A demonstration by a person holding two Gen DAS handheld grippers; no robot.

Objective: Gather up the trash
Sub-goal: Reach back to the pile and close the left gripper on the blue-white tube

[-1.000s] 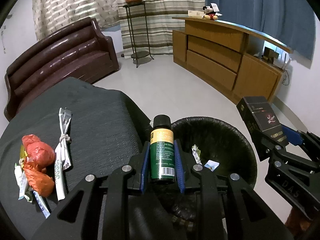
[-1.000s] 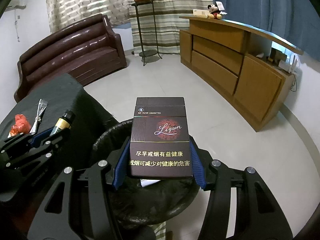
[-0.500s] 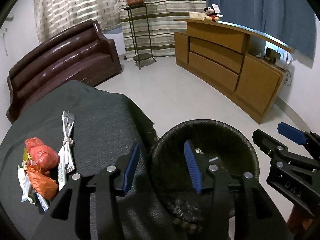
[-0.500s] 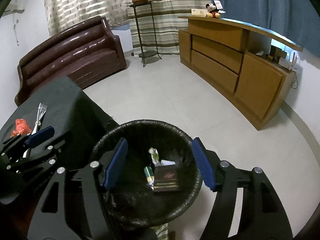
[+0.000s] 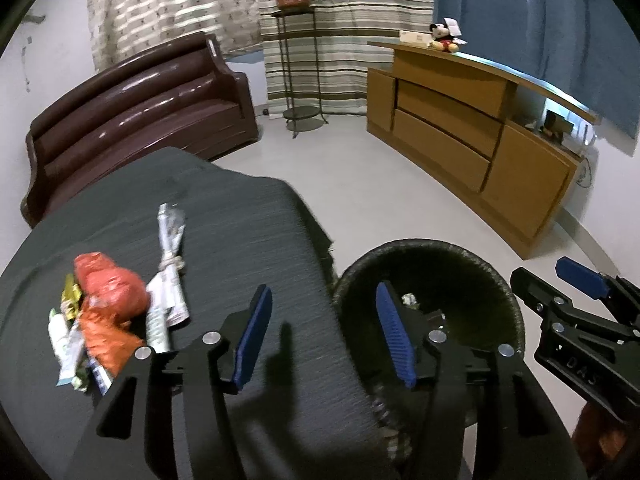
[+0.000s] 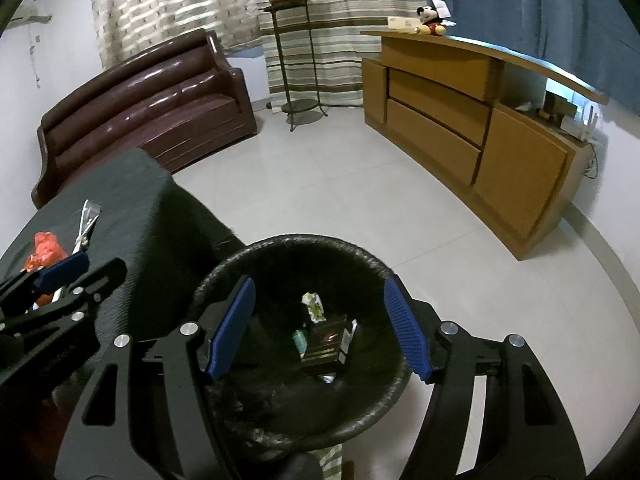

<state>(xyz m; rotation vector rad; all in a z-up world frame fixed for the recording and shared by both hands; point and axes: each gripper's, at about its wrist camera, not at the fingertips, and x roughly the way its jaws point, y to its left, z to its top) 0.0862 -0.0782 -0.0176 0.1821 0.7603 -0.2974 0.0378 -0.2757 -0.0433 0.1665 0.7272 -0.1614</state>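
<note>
The left gripper (image 5: 324, 336) has its jaws spread wide apart with nothing between them; its blue pads straddle the edge where the dark cloth-covered worktop (image 5: 224, 240) meets the black bin (image 5: 436, 252). Off to the left of these jaws, on the worktop, lies a heap of trash (image 5: 100, 312): crumpled red-orange plastic, a knotted silver-and-white wrapper (image 5: 170, 276) and several small sachets, all touching one another. The right gripper (image 6: 318, 328) likewise holds its jaws wide apart and empty, directly over the mouth of the bin (image 6: 280, 244). Below and between those jaws, at the bottom of the bin, rest a dark cigarette box (image 6: 325, 342), a small green bottle (image 6: 300, 340) lying just beside it, and a crumpled green-and-white wrapper (image 6: 313, 306) beyond them. Far ahead of both pairs of jaws stand a brown sofa (image 6: 148, 108), a plant stand (image 6: 290, 60) and a wooden sideboard (image 6: 472, 128).
</note>
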